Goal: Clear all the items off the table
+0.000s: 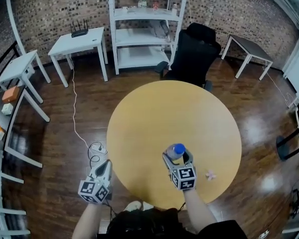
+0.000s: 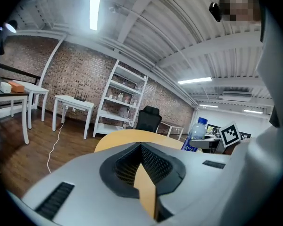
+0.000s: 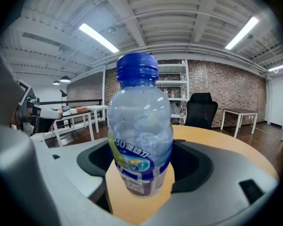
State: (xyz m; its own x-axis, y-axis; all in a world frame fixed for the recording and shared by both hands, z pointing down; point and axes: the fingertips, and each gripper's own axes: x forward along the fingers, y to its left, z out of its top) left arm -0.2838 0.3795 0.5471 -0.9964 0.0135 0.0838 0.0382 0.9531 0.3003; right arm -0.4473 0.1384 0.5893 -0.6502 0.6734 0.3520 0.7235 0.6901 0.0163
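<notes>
A clear plastic bottle [image 1: 176,151] with a blue cap and a blue-green label stands upright between the jaws of my right gripper [image 1: 177,157], which is shut on it near the front of the round yellow table [image 1: 174,108]. In the right gripper view the bottle [image 3: 139,135] fills the middle, and the right gripper [image 3: 141,185] presses it from both sides. A small pink scrap [image 1: 210,174] lies on the table to the right. My left gripper [image 1: 105,164] hangs off the table's left edge, shut and empty. From the left gripper [image 2: 146,192] view, the bottle [image 2: 196,134] shows at the right.
Behind the table stand a black office chair [image 1: 194,54] and a white shelf unit [image 1: 147,24]. White side tables [image 1: 79,43] line the left wall, and a dark table [image 1: 251,49] is at the back right. A white cable [image 1: 81,136] runs over the wooden floor to the left.
</notes>
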